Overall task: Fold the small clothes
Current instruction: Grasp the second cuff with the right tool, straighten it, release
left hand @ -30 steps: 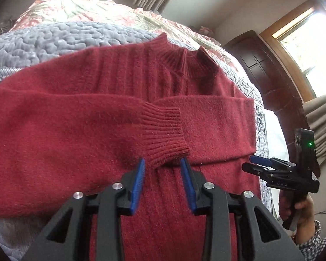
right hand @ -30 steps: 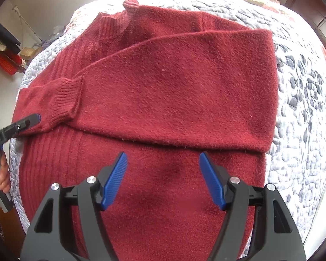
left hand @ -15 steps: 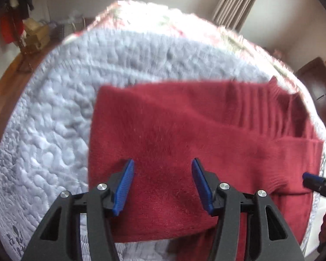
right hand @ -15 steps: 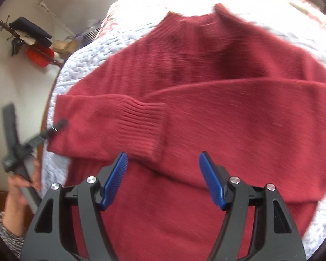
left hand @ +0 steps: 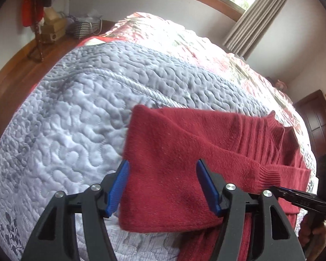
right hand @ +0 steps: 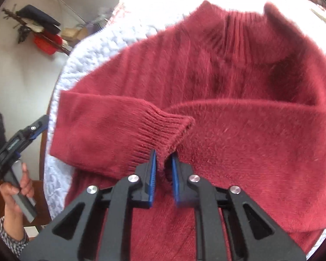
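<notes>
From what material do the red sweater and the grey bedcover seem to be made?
The red sweater looks like a soft, fuzzy knit, maybe wool or acrylic: a raised nap, with ribbing on the cuff and collar. The grey bedcover looks like a quilted fabric with a slight sheen, stitched in winding, puffy lines.

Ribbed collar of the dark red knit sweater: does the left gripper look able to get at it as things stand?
Probably yes. The ribbed collar lies uncovered on the grey quilted bedspread, and the left gripper is open over the folded sleeve. The right gripper, closed on the sleeve cuff, sits well short of it.
</notes>
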